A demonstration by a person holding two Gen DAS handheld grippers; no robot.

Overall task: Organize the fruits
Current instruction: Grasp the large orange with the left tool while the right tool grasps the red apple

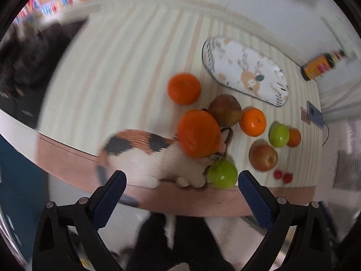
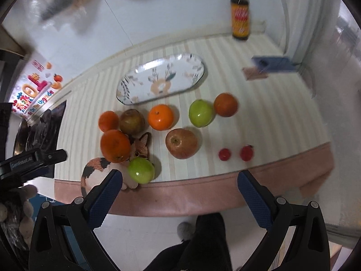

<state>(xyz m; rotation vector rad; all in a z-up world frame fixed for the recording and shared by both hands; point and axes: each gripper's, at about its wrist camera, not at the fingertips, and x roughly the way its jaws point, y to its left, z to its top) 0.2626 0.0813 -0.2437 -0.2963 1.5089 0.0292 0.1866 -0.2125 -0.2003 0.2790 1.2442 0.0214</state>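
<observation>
From my seat I saw both claws spread wide and holding nothing: the left claw (image 1: 181,179) sat at the bottom of its view, and the right claw (image 2: 179,178) sat low in its own. The fruits lay loose on the cream striped surface (image 2: 270,117) with its pink front edge. In the right wrist view, the oval white plate with a floral and deer print (image 2: 161,79) stood above the centre of the frame, with no fruit on it. Just below it ran a row: a small orange (image 2: 108,121), a brownish red apple (image 2: 132,122), a bright orange (image 2: 160,117), a green apple (image 2: 200,113) and another orange (image 2: 225,104). Lower left, a large orange (image 2: 115,146) and a second green apple (image 2: 141,170) rested on a flat calico cat-shaped mat (image 2: 97,171) near the surface's front edge. A red apple (image 2: 181,143) lay at mid-frame, and two small red tomatoes (image 2: 235,153) lay apart at the lower right. A brown sauce bottle with an orange label (image 2: 239,15) stood at the top right.
</observation>
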